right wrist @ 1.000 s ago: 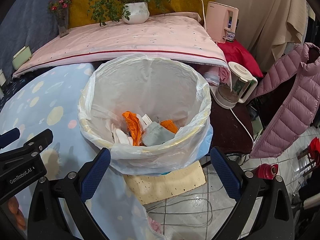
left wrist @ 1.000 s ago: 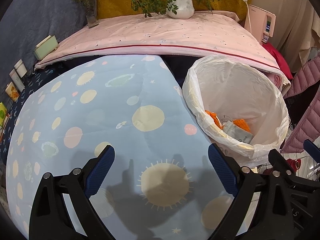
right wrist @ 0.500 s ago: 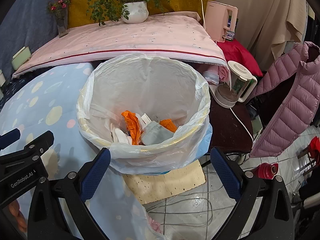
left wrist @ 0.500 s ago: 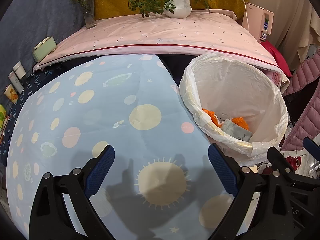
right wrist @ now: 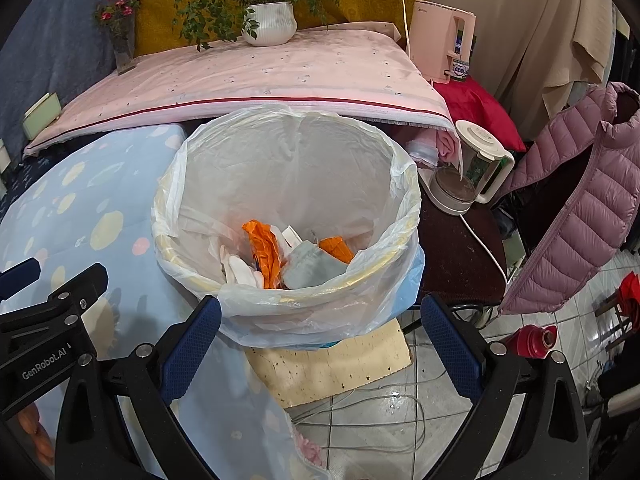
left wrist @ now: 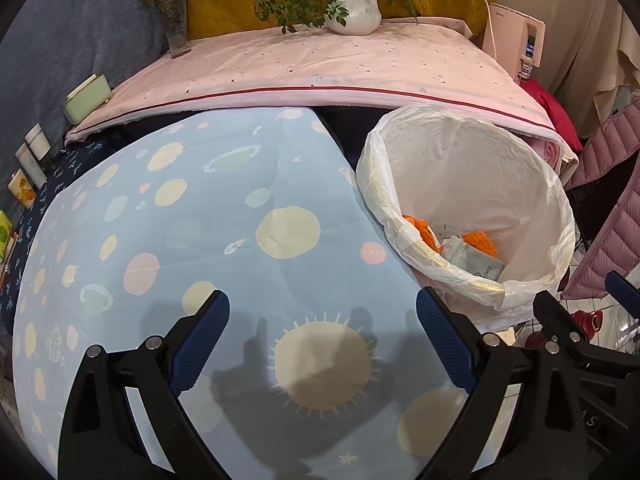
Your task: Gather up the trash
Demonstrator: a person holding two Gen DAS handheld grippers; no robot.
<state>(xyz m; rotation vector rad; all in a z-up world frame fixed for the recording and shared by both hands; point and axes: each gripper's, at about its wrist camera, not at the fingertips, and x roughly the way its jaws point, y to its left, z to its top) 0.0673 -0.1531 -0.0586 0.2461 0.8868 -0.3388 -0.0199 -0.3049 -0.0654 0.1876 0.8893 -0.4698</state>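
Both hand-held grippers, left (left wrist: 322,334) and right (right wrist: 320,338), are open and empty. Risk: right fingertip snagging the bin liner (right wrist: 320,312) and tipping the bin.

From the left gripper's camera, a tablecloth (left wrist: 248,240) fills the centre, with the lined bin (left wrist: 472,208) at its three o'clock edge. Trash (right wrist: 296,256) lies at the bottom of the bin. At twelve o'clock behind both, a raised covered surface (left wrist: 320,68) carries a potted plant (left wrist: 352,4), with a vase (left wrist: 174,28) at eleven o'clock, and a kettle (right wrist: 468,172) stands at the bin's two o'clock.
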